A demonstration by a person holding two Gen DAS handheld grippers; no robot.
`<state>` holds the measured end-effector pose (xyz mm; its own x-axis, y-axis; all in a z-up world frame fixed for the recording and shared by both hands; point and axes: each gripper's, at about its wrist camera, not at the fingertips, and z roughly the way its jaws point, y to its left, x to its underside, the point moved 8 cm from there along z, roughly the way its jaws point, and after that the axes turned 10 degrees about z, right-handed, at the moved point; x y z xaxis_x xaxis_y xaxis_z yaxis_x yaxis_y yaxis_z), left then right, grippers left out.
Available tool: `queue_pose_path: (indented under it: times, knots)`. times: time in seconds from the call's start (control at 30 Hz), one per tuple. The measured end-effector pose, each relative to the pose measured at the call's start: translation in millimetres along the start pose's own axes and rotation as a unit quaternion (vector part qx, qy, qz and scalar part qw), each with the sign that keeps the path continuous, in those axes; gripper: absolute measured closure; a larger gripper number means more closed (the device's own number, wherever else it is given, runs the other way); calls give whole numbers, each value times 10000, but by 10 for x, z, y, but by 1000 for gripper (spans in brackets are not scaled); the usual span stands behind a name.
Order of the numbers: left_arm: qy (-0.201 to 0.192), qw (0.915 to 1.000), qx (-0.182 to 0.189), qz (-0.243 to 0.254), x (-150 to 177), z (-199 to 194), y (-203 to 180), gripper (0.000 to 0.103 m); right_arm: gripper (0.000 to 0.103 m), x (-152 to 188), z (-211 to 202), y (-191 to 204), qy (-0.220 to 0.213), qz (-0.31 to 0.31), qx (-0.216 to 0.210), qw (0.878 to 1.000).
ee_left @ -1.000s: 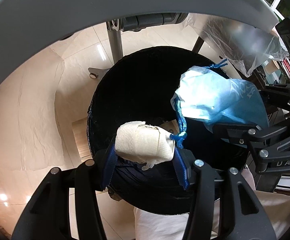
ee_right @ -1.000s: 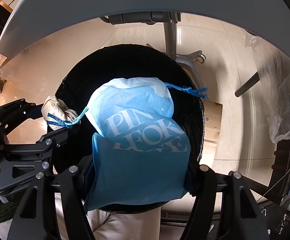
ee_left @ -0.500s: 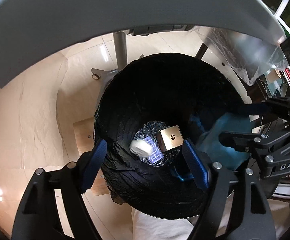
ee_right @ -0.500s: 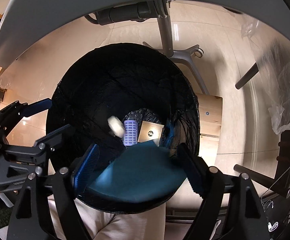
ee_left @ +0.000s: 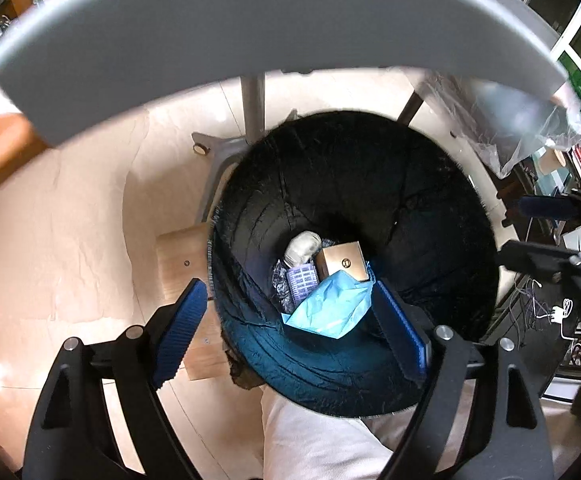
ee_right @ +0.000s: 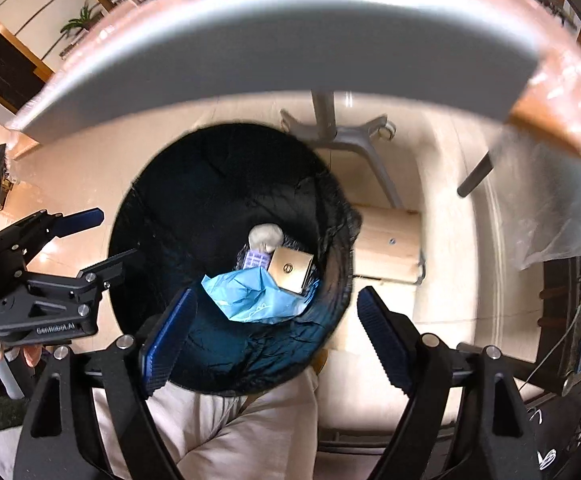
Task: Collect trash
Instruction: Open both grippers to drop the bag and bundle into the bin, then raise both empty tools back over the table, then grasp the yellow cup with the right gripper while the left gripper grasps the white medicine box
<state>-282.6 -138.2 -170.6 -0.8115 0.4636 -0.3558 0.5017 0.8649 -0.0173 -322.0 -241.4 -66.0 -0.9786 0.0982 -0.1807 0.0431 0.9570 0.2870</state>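
Note:
A black-lined trash bin (ee_left: 330,168) stands on the floor below both grippers. At its bottom lie a crumpled blue bag (ee_left: 330,308), a white paper wad (ee_left: 302,246), a tan box (ee_left: 340,266) and a purple patterned pack (ee_left: 300,280). My left gripper (ee_left: 290,332) hangs over the bin's near rim, jaws still opening, nothing between them. My right gripper (ee_right: 276,336) is above the bin (ee_right: 194,200) too, jaws opening and empty. That view shows the blue bag (ee_right: 250,296), paper wad (ee_right: 264,236) and box (ee_right: 292,272) far below. The left gripper (ee_right: 98,240) shows at its left.
A grey table edge (ee_left: 250,40) arcs overhead. Its metal leg and caster base (ee_right: 338,132) stand behind the bin. A wooden board (ee_right: 386,244) lies beside the bin. Clear plastic (ee_left: 510,128) hangs at right. A person's light trouser leg (ee_left: 322,440) is below.
Both grippers let go: the paper wad left the left jaws and the blue bag left the right jaws, and both now lie in the bin. The right gripper rose.

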Motion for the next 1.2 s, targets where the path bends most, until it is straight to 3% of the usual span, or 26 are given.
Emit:
queue_pose_path:
  times: [0.13, 0.23, 0.3, 0.4, 0.47, 0.63, 0.83, 1.2]
  knots:
    - [-327, 9994, 58, -77, -57, -357, 41, 18, 20, -64, -481, 24, -543, -180, -6, 9984]
    - [-843, 9964, 90, -29, -169, -815, 26, 18, 10, -159, -902, 125, -1206, -456, 63, 9916]
    - [-1239, 9922, 124, 27, -291, -1119, 23, 18, 10, -262, -1069, 179, -1497, -522, 79, 9873]
    - [-1871, 9823, -31, 53, -589, -1536, 164, 2, 8, -520, -1247, 299, -1860, -549, -54, 9810]
    - [-2044, 9789, -78, -16, -779, -1611, 293, 2, 7, -676, -1225, 391, -1932, -573, -93, 9794]
    - [-1882, 9815, -95, -331, -1200, -1398, 767, 2, 7, -1094, -997, 612, -1886, -592, -92, 9802]
    - [-1537, 9843, 447, -738, -1643, -996, 1123, 2, 7, -1381, -640, 744, -1576, -430, -135, 9865]
    - [-1195, 9881, 848, -461, -2100, -550, 1238, 2, 7, -1693, -340, 709, -1386, 162, -180, 9901]
